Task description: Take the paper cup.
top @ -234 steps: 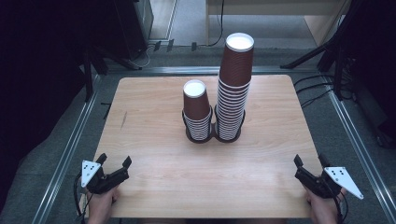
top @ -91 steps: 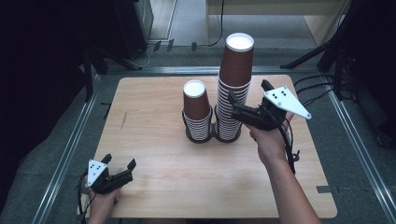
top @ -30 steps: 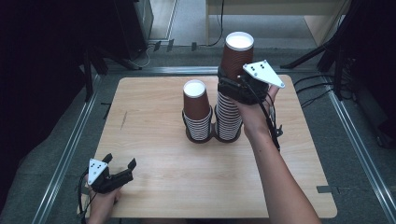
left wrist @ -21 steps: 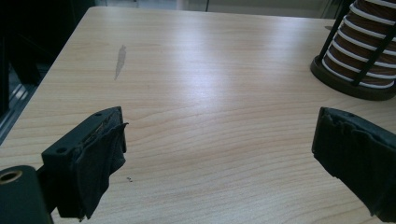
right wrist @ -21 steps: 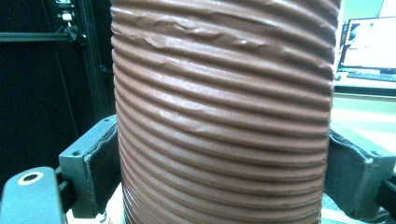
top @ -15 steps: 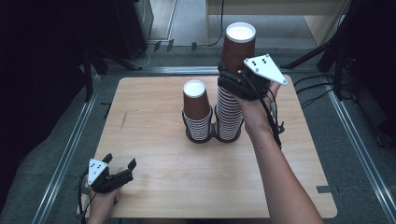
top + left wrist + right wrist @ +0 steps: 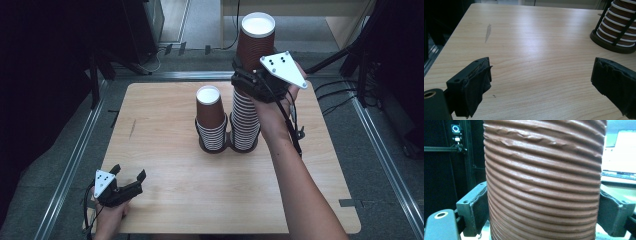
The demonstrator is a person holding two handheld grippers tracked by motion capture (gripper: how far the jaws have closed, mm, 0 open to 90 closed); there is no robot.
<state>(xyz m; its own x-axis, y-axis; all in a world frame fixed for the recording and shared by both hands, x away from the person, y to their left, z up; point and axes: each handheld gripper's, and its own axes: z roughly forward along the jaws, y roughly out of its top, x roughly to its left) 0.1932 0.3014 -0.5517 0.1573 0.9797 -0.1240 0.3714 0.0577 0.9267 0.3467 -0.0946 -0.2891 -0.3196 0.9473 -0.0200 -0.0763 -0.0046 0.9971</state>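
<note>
1. Cups: the tall stack (image 7: 246, 117) stands below the right fingers (image 7: 242, 82), beside a shorter stack (image 7: 212, 125) on the counter (image 7: 165, 200).
2. Top cup (image 7: 255, 37), light ribbed paper, crushes easily; grip its mid-wall gently.
3. Right fingers, just closing, clamp its sides; forearm reaches forward.
4. Left fingers (image 7: 131, 181) rest apart, holding nothing.
</note>
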